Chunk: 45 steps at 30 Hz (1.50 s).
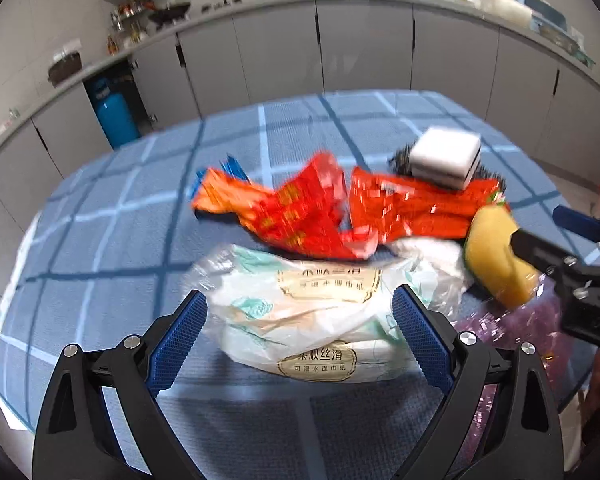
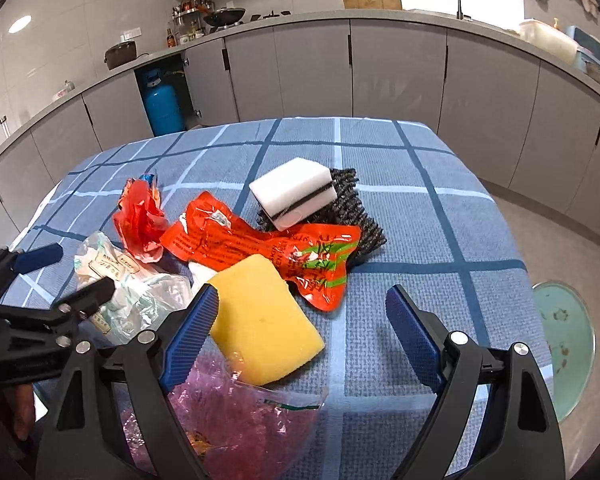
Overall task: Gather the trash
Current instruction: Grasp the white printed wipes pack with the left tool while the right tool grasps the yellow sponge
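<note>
Probably "可湿水面巾纸" on tissue pack (image 1: 320,344)

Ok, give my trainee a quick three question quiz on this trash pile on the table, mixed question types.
1. True or false: the left gripper has its open fingers on either side of the tissue wrapper.
2. Multiple choice: the white sponge rests on A) the yellow sponge, B) the black scouring pad, C) the bare tablecloth.
3. Fill in: the plastic bag under the yellow sponge is tinted ____.

Key: 1 true; 2 B; 3 pink.
</note>
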Each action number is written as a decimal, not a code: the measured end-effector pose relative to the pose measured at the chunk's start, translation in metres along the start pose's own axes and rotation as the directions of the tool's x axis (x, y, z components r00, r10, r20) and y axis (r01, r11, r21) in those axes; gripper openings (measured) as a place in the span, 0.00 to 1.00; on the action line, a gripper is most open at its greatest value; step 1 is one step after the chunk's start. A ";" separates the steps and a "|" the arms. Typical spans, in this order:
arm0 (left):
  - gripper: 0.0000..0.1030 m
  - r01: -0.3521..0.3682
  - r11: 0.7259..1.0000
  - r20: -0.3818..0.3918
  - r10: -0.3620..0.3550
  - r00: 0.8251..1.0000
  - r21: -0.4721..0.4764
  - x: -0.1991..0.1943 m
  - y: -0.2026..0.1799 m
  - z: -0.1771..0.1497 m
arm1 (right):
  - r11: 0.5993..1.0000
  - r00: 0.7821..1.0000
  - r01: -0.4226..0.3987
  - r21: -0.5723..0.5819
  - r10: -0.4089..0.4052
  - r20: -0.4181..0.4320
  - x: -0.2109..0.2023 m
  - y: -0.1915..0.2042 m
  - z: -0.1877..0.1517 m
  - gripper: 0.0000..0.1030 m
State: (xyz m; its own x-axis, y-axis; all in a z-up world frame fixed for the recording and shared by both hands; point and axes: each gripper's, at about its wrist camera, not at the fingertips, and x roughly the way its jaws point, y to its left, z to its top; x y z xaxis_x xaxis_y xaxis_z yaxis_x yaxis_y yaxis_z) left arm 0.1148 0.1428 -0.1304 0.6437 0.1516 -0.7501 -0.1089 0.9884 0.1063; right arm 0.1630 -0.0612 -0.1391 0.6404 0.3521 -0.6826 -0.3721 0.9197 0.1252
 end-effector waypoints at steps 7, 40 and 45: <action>0.65 0.038 0.999 -0.035 -0.038 0.999 0.006 0.016 -0.004 -0.008 | 1.000 1.000 -0.002 0.011 0.002 -0.013 0.005 -0.005 -0.005 0.83; 0.17 -0.173 0.984 0.169 0.163 0.972 0.042 -0.046 0.044 0.016 | 0.990 0.996 -0.069 -0.122 0.062 -0.058 0.016 0.026 0.006 0.75; 0.17 -0.171 0.983 0.170 0.158 0.973 0.065 -0.045 0.039 0.014 | 0.986 0.988 -0.119 -0.116 0.106 -0.110 0.027 0.023 0.004 0.55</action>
State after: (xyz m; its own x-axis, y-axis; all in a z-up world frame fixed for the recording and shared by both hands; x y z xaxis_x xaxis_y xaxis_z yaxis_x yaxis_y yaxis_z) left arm 0.0921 0.1746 -0.0836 0.7376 0.3055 -0.6023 -0.1678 0.9468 0.2747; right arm 0.1749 -0.0293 -0.1517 0.5195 0.4264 -0.7405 -0.5211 0.8449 0.1209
